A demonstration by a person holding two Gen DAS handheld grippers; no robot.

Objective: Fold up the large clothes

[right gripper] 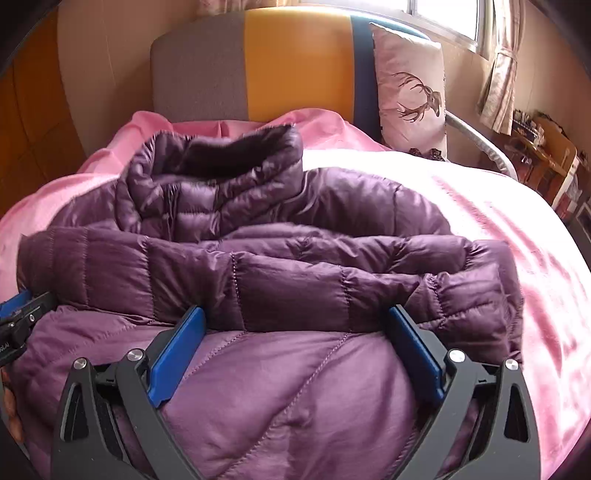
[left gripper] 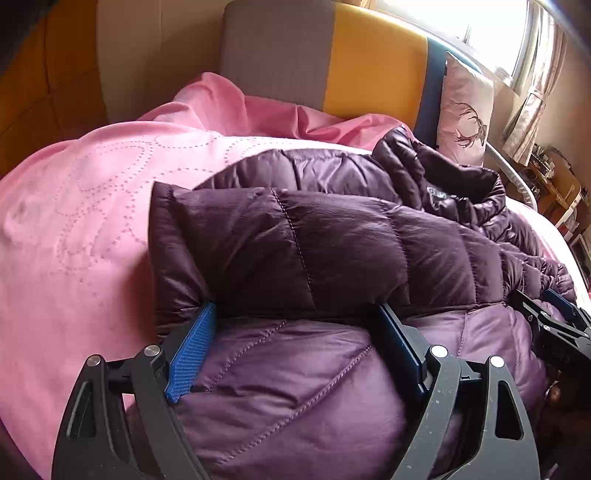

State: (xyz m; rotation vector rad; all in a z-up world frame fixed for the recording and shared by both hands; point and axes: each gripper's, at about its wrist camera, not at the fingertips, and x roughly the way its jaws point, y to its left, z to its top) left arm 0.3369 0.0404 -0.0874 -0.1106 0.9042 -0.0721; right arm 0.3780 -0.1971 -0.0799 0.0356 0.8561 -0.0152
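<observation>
**Grippers spread wide over the folded jacket**

Jacket first: the quilted purple down jacket (left gripper: 332, 240) lies on the pink stitched bedspread (left gripper: 74, 221), in front of the grey, yellow and blue upholstered headboard (left gripper: 332, 55). Its near part is turned over so that the paler, diagonally stitched lining (right gripper: 277, 387) faces up, and a darker puffy sleeve or hem band (right gripper: 277, 280) runs crosswise just beyond the lining. The dark-trimmed collar (right gripper: 229, 155) is bunched at the jacket's far end, toward the headboard.

The left gripper (left gripper: 297, 325) is held low and level above the lining, pointing toward the headboard, its black arms splayed and its blue-padded fingers (left gripper: 192, 350) released, wide apart. The fingertips reach the edge of the crosswise band; whether they press into the fabric is hard to judge, as the puffy cloth bulges up between them.

The right gripper (right gripper: 295, 328) takes the same pose beside it, over the jacket's other half, with jaws likewise parted and gripping nothing. Each camera catches the other tool at its frame edge, resting near the jacket's lining.

A pale cushion printed with a stag's head (right gripper: 410, 88) leans against the headboard's blue end, under the curtained window (right gripper: 443, 14). Beyond the cushion, cluttered wooden shelves (right gripper: 546, 147) stand against the wall.
</observation>
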